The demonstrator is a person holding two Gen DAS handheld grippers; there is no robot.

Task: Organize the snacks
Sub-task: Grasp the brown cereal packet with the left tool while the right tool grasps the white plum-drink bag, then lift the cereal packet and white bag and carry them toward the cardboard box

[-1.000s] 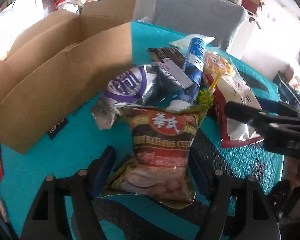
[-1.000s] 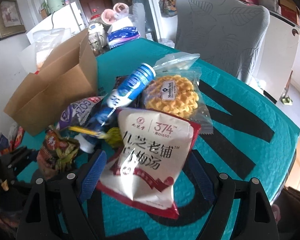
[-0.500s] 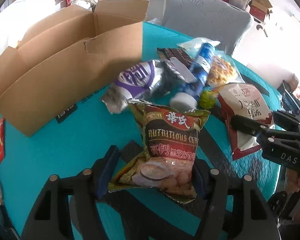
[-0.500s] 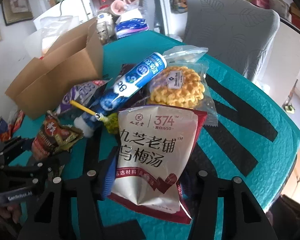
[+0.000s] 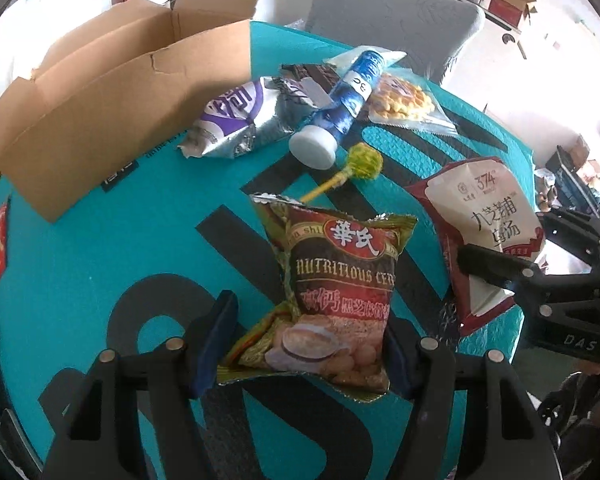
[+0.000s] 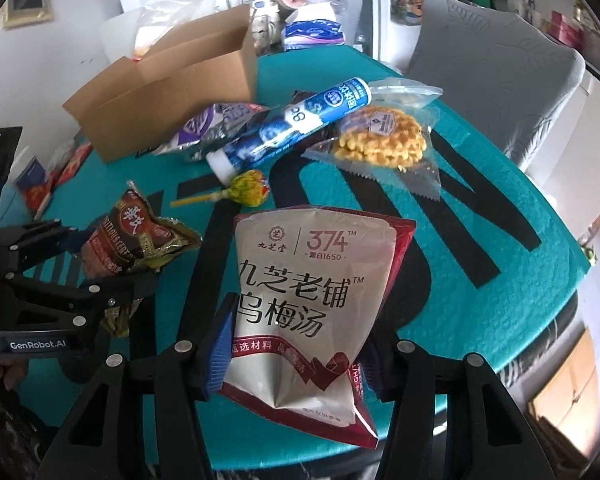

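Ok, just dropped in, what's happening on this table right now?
Snack sorting, both tools loaded. The left tool is shut on the brown cereal packet, and the right tool is shut on the white and red 374 pouch. The open cardboard box sits at the far left. A blue tube, lollipop and waffle pack lie on the teal table.

The left gripper (image 5: 306,354) is made of matte black plastic, with blue ribbed pads (image 5: 216,340) on the inside of its fingers and round silver screws on top; its side carries white letters "GenRobot.AI"; the right gripper (image 6: 296,350) has the same black frame, blue pads (image 6: 219,350) and silver screws; white letters "DAS" stand on its side.
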